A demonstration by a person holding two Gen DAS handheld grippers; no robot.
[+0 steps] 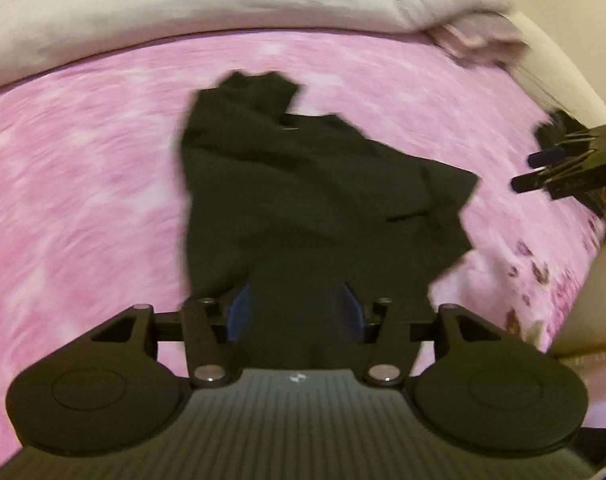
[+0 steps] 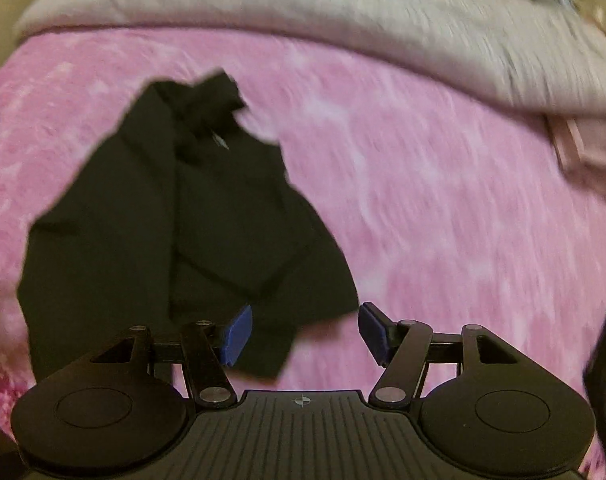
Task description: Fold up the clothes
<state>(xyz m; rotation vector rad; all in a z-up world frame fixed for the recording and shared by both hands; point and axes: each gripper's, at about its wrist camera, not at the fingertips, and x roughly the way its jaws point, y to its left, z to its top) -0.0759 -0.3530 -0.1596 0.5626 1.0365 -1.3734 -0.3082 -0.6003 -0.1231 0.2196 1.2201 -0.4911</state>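
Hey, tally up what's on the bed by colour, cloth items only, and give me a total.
Black: 1, the black garment lying crumpled on the sheet
Pink: 1, the pink sheet
Grey-beige: 1, the pale blanket bunched along the far edge
Total: 3

Left wrist view sits behind the left gripper [image 1: 299, 312], aimed steeply down and close over the black garment [image 1: 303, 200] on the pink bedspread [image 1: 83, 180], with the right gripper [image 1: 543, 172] at its right edge. Right wrist view looks down past the right gripper [image 2: 303, 334] from further right, the garment [image 2: 183, 220] to its left. Both share garment, bedspread and the far grey blanket [image 1: 183, 8].
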